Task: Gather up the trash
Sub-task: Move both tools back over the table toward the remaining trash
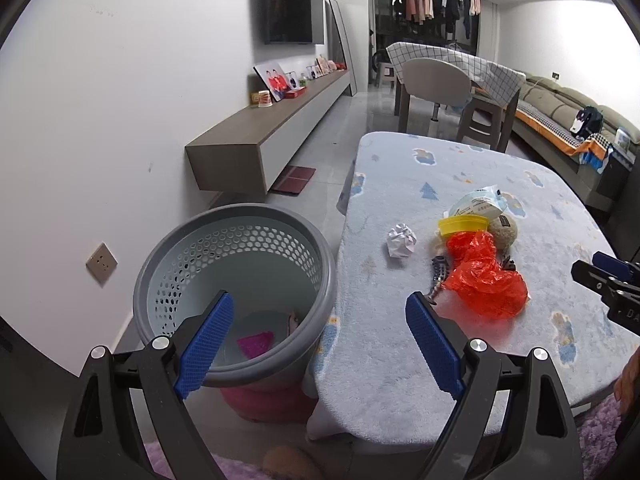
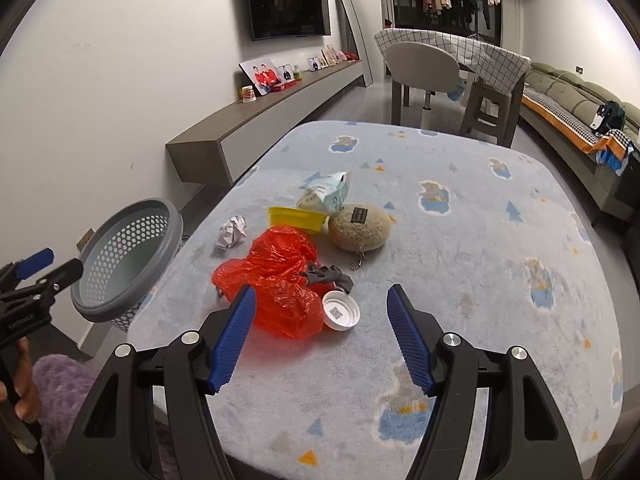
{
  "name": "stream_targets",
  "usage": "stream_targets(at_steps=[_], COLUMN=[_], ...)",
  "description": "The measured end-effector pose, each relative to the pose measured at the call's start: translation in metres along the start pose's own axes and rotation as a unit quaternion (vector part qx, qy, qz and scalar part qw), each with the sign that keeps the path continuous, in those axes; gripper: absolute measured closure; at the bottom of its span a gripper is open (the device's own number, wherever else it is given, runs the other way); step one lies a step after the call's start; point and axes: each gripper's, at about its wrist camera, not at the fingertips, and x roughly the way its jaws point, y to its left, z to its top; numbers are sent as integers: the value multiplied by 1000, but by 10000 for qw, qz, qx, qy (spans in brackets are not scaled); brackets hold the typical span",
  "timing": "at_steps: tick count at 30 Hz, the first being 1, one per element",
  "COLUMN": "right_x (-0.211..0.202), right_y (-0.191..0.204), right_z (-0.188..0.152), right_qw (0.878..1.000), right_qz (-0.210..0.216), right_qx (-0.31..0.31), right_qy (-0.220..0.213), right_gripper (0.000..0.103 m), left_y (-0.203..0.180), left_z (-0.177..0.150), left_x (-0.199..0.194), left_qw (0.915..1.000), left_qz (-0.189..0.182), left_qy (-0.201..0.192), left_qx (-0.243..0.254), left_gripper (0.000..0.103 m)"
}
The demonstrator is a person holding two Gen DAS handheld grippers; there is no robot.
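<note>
The left gripper (image 1: 320, 340) hung with jaws spread wide and empty, straddling the grey bin (image 1: 236, 292) rim and the table (image 1: 520, 360) edge; the right gripper (image 2: 320, 336) (also open, holding nothing) hovered above the red plastic bag (image 2: 276, 284) and white cap (image 2: 341, 311). The crumpled paper (image 2: 231, 231) lay nearer the bin; something pink, perhaps a wrapper (image 1: 256, 343), sat inside it.

A bin (image 1: 236, 276) stood on the floor just left of the table (image 2: 460, 264). On the table, a paper ball (image 2: 231, 231) lay nearest the bin; right of it sat a plastic bag (image 2: 276, 280), with a tub (image 2: 294, 218) and a packet (image 2: 326, 196) behind it, a cap (image 2: 341, 311) at its near right edge and a plush pad (image 2: 359, 227) further right. Something lay in the bin's bottom.
</note>
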Motion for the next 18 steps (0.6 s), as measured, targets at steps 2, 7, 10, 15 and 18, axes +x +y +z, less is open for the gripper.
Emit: stream_targets(at_steps=[2, 7, 10, 15, 18], right_x=[12, 39, 56, 82, 100], right_y=[-5, -8, -11, -12, -10], right_z=[-2, 0, 8, 23, 25], right_qw=[9999, 9994, 9992, 9988, 9983], right_qz=[44, 32, 30, 78, 91], right_qx=[22, 72, 160, 186, 182], right_qy=[122, 326, 362, 441, 554], right_gripper=[38, 38, 38, 38, 38], left_y=[-5, -14, -22, -40, -49], left_z=[1, 9, 20, 39, 43], left_x=[2, 23, 44, 76, 94], left_qw=[10000, 9998, 9995, 9985, 9978], left_qz=[3, -138, -154, -263, -311], left_qy=[-8, -28, -16, -53, -9], left_qx=[99, 162, 272, 473, 578], left_gripper=[17, 17, 17, 17, 17])
